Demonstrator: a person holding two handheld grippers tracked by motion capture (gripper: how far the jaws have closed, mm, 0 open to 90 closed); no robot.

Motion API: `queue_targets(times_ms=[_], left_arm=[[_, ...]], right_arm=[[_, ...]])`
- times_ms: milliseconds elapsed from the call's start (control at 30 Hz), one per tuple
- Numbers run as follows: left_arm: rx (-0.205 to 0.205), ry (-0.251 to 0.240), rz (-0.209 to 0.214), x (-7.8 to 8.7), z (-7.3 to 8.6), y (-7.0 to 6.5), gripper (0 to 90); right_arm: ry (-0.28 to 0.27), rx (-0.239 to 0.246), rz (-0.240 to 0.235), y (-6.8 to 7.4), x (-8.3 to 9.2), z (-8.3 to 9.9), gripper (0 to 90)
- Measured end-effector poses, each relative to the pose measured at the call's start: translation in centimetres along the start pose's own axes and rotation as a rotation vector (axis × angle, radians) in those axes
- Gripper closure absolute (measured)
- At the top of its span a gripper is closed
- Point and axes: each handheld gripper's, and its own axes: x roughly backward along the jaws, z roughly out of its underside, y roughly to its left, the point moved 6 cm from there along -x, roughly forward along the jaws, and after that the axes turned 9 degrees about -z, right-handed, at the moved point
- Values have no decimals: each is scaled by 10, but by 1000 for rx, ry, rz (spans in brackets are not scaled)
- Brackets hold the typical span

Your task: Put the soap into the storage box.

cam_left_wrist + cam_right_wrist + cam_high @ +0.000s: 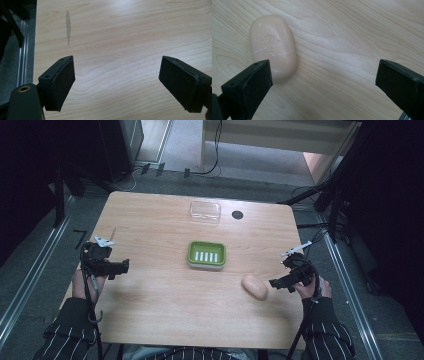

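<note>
One wooden table (165,305), grey floor (30,270) around.

Peach soap bar (255,287) flat on table, near green dish (206,254).

The light wooden bench (150,285) carried a green rectangular soap dish (206,254), a peach oval soap bar (254,287) and a clear plastic lid (205,211).

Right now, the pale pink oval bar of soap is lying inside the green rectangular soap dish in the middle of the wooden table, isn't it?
Not quite. The pale pink oval bar of soap lies on the bare wooden table, apart from the green rectangular soap dish in the middle and close to the open right gripper, as the high view shows.
</note>
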Motion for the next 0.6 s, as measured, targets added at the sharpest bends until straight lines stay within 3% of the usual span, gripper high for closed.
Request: queue_targets(times_ms=[333, 600], left_arm=[[5, -4, 0, 0, 1, 1, 143], [20, -8, 1, 1, 0, 2, 143]], right_arm=[[1, 49, -19, 11, -6, -10, 30], [47, 99, -46, 25, -20, -16, 47]])
